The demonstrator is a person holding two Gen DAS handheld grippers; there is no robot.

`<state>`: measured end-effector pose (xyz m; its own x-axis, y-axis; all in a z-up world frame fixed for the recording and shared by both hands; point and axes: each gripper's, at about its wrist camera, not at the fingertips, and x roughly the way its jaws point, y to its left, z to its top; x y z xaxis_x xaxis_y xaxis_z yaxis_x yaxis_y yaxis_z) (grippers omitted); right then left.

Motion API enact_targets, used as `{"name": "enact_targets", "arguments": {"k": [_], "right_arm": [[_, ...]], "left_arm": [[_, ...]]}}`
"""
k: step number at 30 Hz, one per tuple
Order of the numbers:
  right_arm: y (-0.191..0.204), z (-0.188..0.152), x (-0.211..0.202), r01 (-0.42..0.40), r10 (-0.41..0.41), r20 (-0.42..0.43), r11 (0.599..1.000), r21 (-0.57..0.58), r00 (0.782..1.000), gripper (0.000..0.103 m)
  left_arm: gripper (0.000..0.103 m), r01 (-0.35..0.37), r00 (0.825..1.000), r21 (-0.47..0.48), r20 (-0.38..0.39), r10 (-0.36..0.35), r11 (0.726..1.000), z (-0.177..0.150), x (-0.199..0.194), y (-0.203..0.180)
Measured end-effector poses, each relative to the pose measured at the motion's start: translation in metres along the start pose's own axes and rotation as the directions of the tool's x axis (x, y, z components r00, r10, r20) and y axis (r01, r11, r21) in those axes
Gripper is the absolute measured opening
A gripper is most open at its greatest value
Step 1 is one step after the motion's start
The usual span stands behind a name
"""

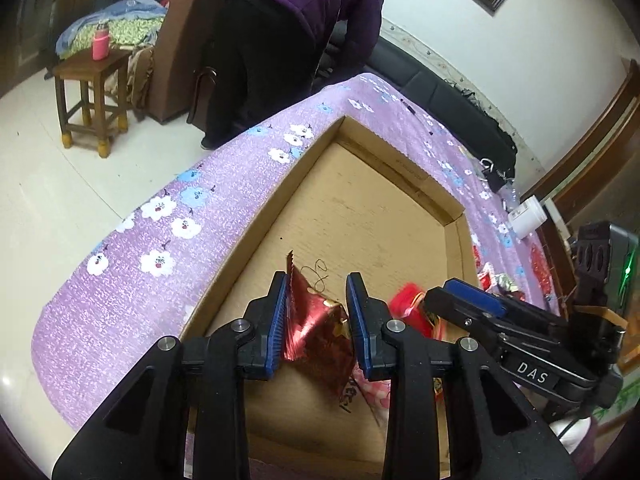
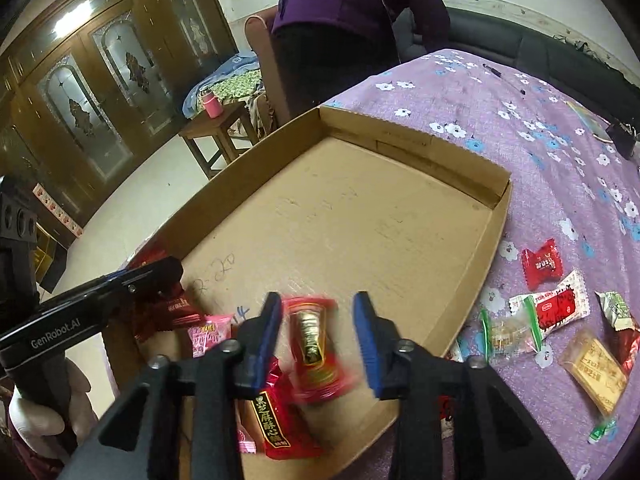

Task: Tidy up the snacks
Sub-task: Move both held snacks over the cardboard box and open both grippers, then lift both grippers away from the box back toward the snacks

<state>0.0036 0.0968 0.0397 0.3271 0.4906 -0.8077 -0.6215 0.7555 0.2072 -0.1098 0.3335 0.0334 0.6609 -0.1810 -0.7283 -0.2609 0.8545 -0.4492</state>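
Observation:
A shallow cardboard tray (image 1: 360, 208) (image 2: 400, 200) lies on the purple flowered tablecloth. My left gripper (image 1: 316, 308) is open over the tray's near end, with a shiny red foil snack (image 1: 316, 332) between its fingers, touching the left pad. My right gripper (image 2: 316, 320) is open, and a blurred red and gold candy (image 2: 314, 348) lies loose between its fingers above the tray. Red and pink snacks (image 2: 276, 416) lie in the tray's near corner. Several loose candies (image 2: 548, 308) lie on the cloth to the right.
A person in a purple jacket (image 1: 296, 40) bends over beyond the table's far end. A wooden stool with a pink bottle (image 1: 100, 42) stands on the floor at the left. A white jar (image 1: 528, 216) and a pen (image 2: 492, 70) lie on the cloth.

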Motion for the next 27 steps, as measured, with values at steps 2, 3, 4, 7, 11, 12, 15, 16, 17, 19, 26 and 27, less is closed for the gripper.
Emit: {"name": "enact_targets", "arguments": {"k": [2, 3, 4, 7, 11, 12, 15, 16, 17, 19, 26, 27], "right_arm": [[-0.004, 0.001, -0.006, 0.007, -0.008, 0.021, 1.0, 0.017, 1.0, 0.05], [-0.007, 0.001, -0.011, 0.007, -0.008, 0.033, 1.0, 0.029, 0.999, 0.05], [-0.011, 0.001, -0.017, 0.006, -0.008, 0.046, 0.999, 0.044, 0.999, 0.05], [-0.03, -0.002, -0.037, 0.013, -0.02, 0.08, 0.996, 0.091, 0.997, 0.05], [-0.065, -0.013, -0.072, 0.04, -0.061, 0.138, 0.987, 0.157, 0.989, 0.05], [-0.074, -0.017, -0.081, 0.048, -0.075, 0.151, 0.984, 0.174, 0.986, 0.05], [-0.107, -0.031, -0.119, 0.086, -0.137, 0.199, 0.965, 0.248, 0.97, 0.05], [-0.115, -0.035, -0.132, 0.098, -0.159, 0.212, 0.958, 0.271, 0.964, 0.05], [-0.125, -0.039, -0.147, 0.11, -0.181, 0.226, 0.95, 0.293, 0.957, 0.05], [-0.139, -0.047, -0.179, 0.14, -0.23, 0.252, 0.934, 0.329, 0.94, 0.05], [-0.156, -0.03, -0.343, 0.221, -0.382, 0.402, 0.893, 0.392, 0.832, 0.05], [-0.156, -0.022, -0.37, 0.215, -0.39, 0.429, 0.891, 0.401, 0.815, 0.05]], "left_arm": [[0.028, 0.003, 1.0, -0.015, -0.002, -0.003, 1.0, 0.001, 0.0, 0.001], [0.028, 0.003, 1.0, -0.021, -0.005, -0.003, 1.0, 0.001, 0.0, 0.001], [0.028, 0.002, 1.0, -0.024, -0.007, -0.002, 1.0, 0.001, 0.0, 0.001], [0.028, -0.004, 1.0, -0.039, -0.007, 0.003, 0.999, 0.001, -0.002, 0.001], [0.028, 0.027, 0.999, -0.068, 0.024, -0.026, 0.997, -0.001, -0.017, 0.0], [0.028, 0.043, 0.998, -0.063, 0.038, -0.041, 0.997, -0.002, -0.023, -0.003], [0.028, 0.095, 0.993, -0.022, 0.076, -0.093, 0.995, -0.005, -0.043, -0.02], [0.028, 0.112, 0.99, -0.006, 0.081, -0.112, 0.994, -0.006, -0.047, -0.027], [0.028, 0.138, 0.987, 0.012, 0.081, -0.139, 0.99, -0.007, -0.052, -0.036], [0.028, 0.197, 0.978, 0.049, 0.064, -0.2, 0.979, -0.008, -0.061, -0.055], [0.028, 0.4, 0.901, 0.218, 0.085, -0.426, 0.89, 0.018, -0.137, -0.126], [0.028, 0.427, 0.886, 0.235, 0.083, -0.456, 0.873, 0.029, -0.152, -0.137]]}}
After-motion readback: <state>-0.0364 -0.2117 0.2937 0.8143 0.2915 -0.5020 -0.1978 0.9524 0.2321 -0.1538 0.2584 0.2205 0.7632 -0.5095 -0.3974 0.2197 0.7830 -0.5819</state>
